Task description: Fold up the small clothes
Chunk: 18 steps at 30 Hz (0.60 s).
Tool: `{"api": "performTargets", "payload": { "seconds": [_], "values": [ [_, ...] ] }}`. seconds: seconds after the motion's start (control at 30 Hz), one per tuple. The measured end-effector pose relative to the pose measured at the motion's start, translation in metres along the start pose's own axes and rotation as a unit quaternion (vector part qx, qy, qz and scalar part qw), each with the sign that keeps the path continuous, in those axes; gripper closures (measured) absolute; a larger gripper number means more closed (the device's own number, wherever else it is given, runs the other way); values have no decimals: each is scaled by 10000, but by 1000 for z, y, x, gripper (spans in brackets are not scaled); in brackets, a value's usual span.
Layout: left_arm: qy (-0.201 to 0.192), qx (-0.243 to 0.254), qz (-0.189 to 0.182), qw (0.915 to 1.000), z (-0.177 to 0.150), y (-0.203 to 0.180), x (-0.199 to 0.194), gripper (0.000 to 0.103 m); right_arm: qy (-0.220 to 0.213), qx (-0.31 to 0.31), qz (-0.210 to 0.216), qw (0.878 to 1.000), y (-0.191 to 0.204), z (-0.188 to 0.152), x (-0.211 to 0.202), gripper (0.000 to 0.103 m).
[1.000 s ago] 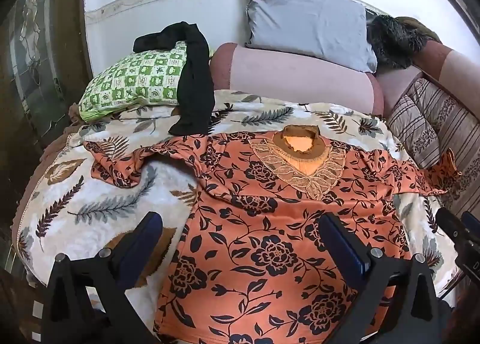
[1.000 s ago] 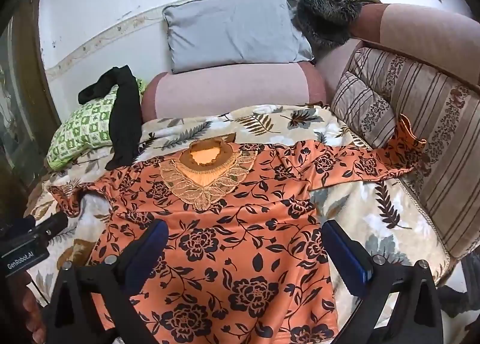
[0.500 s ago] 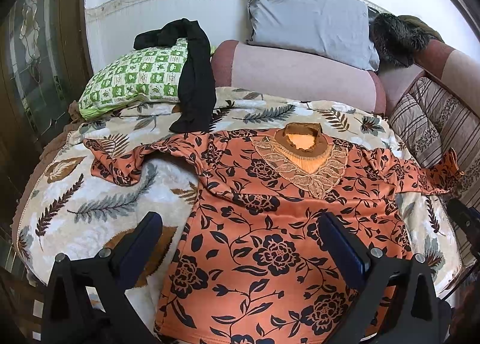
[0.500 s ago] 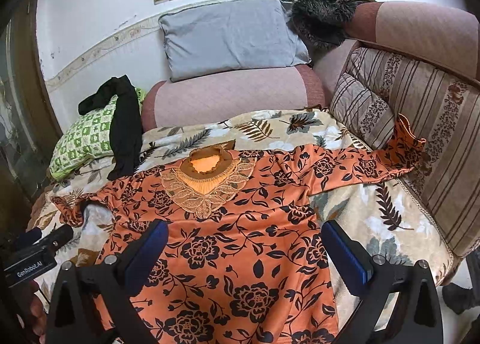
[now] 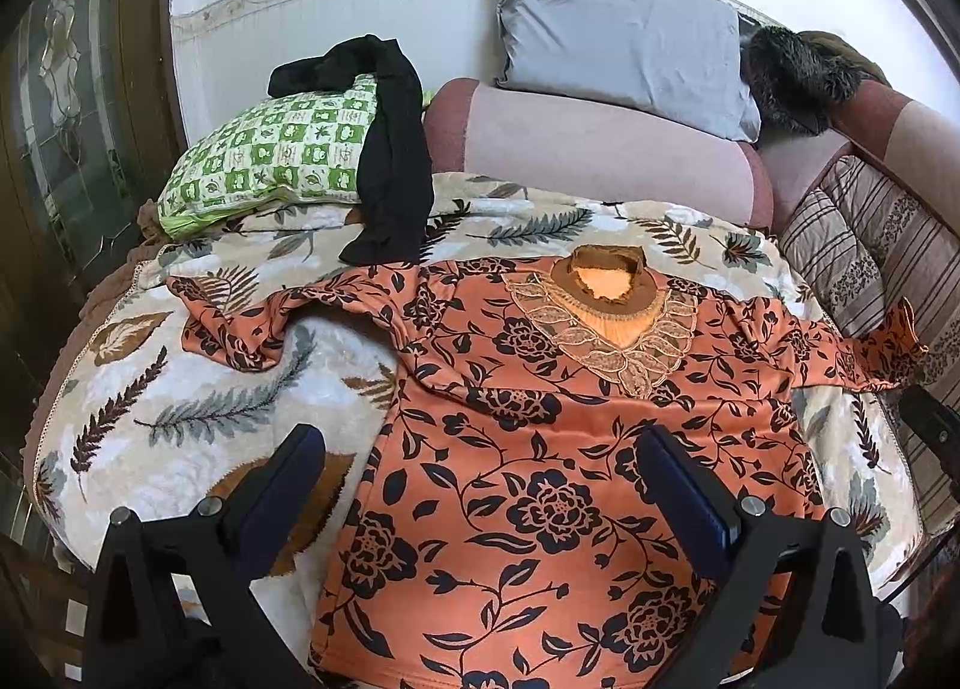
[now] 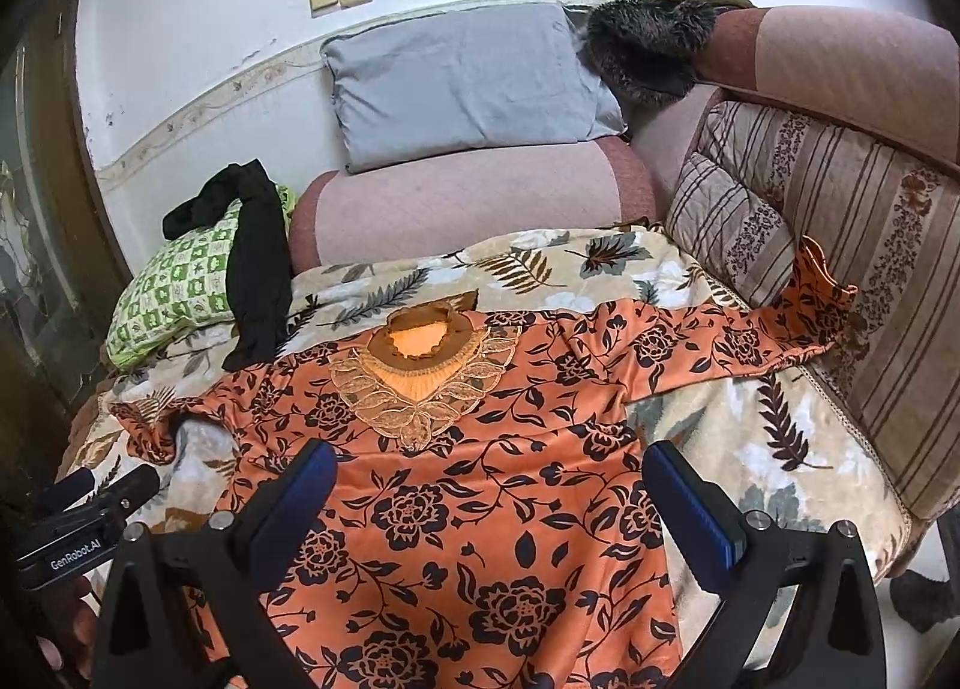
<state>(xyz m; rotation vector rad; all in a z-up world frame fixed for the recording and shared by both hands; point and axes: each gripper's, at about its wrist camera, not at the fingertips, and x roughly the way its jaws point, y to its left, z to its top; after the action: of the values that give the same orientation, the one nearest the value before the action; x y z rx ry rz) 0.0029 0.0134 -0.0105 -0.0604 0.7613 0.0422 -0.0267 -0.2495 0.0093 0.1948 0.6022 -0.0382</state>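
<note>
Nearest the cameras, the left gripper and the right gripper both stand with their blue-padded jaws spread wide and nothing between them, held over the hem end of the orange floral top. Against the frames of a second ago both have drawn back and risen a little: more wall shows above the garment, and the top itself has not shifted, so no fold has begun; in my judgement this is a stepping-back to survey the spread garment before choosing a first grip, most likely at a sleeve. The top lies face up and mostly flat on the leaf-print blanket, hem toward the cameras, its lace-trimmed neckline on the far side. The sleeve left of the neckline is bunched and rumpled; the sleeve right of the neckline runs out straight, and its cuff climbs against the striped cushion. Beyond the top and to its left, a green checked pillow carries a black garment whose end hangs down almost to the top's shoulder, close enough to be caught in a fold. Straight behind the neckline is a pink bolster with a grey pillow propped on it, a dark furry item at its right, and a white wall with a patterned border behind all.
</note>
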Motion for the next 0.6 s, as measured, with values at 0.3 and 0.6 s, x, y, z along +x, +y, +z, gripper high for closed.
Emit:
{"api": "performTargets", "payload": {
  "seconds": [0.3, 0.6],
  "values": [
    [10, 1, -2, 10000, 0, 0, 1, 0, 48, -48, 33, 10000, 5, 0, 4, 0],
    [29, -10, -3, 10000, 1, 0, 4, 0, 89, -126, 61, 9999, 10, 0, 7, 0]
  ]
}}
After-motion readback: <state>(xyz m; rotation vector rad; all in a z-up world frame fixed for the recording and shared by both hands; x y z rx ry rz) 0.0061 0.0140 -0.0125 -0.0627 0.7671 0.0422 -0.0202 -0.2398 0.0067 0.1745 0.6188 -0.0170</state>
